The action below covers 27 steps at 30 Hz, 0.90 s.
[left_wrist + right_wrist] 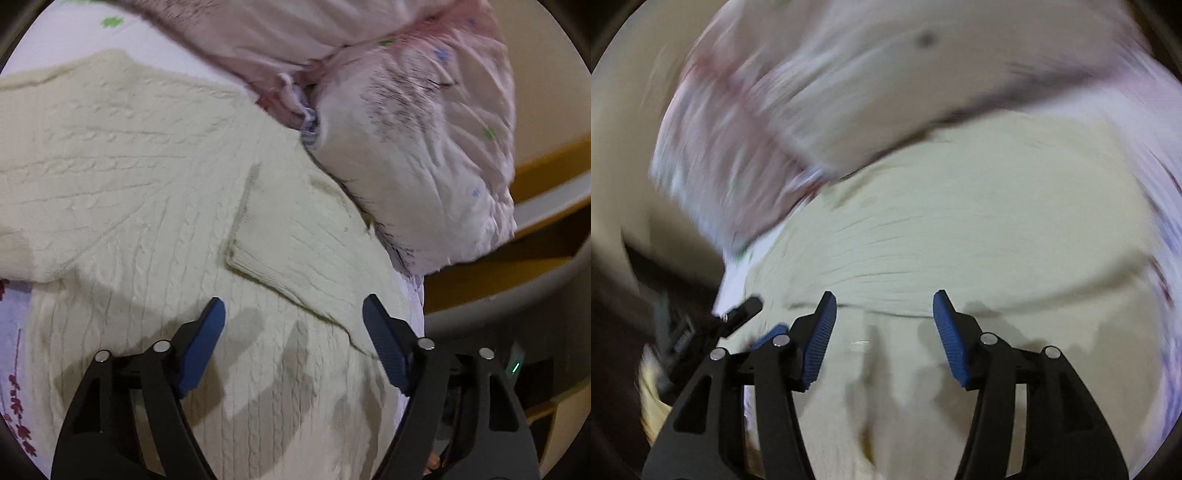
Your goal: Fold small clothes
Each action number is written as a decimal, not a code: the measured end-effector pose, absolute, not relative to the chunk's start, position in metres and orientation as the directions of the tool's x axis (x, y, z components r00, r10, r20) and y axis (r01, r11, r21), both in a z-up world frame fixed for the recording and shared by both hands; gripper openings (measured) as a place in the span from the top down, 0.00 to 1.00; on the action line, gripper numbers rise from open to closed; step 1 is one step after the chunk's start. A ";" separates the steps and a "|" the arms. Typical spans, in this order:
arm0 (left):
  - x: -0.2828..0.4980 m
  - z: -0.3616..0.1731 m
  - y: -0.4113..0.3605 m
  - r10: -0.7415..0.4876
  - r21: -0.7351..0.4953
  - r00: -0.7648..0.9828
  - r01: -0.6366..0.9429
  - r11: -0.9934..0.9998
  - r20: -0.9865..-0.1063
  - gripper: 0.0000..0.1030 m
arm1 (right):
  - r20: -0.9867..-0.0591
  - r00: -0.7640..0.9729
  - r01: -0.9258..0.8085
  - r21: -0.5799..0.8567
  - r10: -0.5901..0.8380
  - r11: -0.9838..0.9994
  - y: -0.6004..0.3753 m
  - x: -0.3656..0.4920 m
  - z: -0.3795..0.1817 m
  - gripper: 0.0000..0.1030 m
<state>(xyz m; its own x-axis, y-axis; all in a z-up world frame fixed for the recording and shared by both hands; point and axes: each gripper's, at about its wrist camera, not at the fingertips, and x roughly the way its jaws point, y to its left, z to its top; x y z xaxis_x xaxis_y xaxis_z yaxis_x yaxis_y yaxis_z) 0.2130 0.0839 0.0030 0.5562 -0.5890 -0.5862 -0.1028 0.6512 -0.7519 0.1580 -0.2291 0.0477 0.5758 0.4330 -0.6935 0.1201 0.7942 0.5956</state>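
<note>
A cream cable-knit sweater (147, 192) lies spread on a white bedsheet (14, 317) printed with small dark-red sprigs. One sleeve (295, 236) is folded in across the body, its ribbed cuff toward 9 o'clock in the left wrist view. The left gripper (293, 314) hangs just above the knit, blue pads (205, 343) apart, nothing between them; the sleeve's lower edge passes close to the pad at 3 o'clock. At 1 o'clock a pale pink pillow (424, 140) with small flower prints presses against the sweater's edge.

The right wrist view is heavily blurred. The right gripper (884, 306) stands over the same cream knit (960, 229), its jaws apart and empty. The pink pillow (820, 92) fills 11 to 12 o'clock. At 9 o'clock the tip of the other gripper shows beside the knit's edge
</note>
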 end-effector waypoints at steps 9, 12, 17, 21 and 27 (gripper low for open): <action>0.245 -0.006 0.077 -0.547 -0.730 0.553 -0.176 0.661 -0.629 0.73 | -0.633 0.674 0.334 0.721 0.380 0.608 -0.309 0.146 0.015 0.47; 0.255 -0.004 0.074 -0.527 -0.704 0.560 -0.150 0.694 -0.639 0.94 | -0.612 0.716 0.356 0.733 0.335 0.580 -0.318 0.152 0.012 0.52; 0.252 0.017 0.085 -0.494 -0.686 0.624 -0.094 0.721 -0.605 0.95 | -0.594 0.784 0.336 0.651 0.180 0.681 -0.322 0.156 0.032 0.90; 0.243 0.021 0.096 -0.420 -0.613 0.650 -0.090 0.785 -0.634 0.95 | -0.596 0.799 0.313 0.531 0.084 0.788 -0.309 0.143 0.045 0.90; 0.244 -0.001 0.100 -0.380 -0.572 0.609 -0.151 0.806 -0.696 0.95 | -0.739 0.673 0.416 0.422 0.039 0.806 -0.306 0.142 0.017 0.89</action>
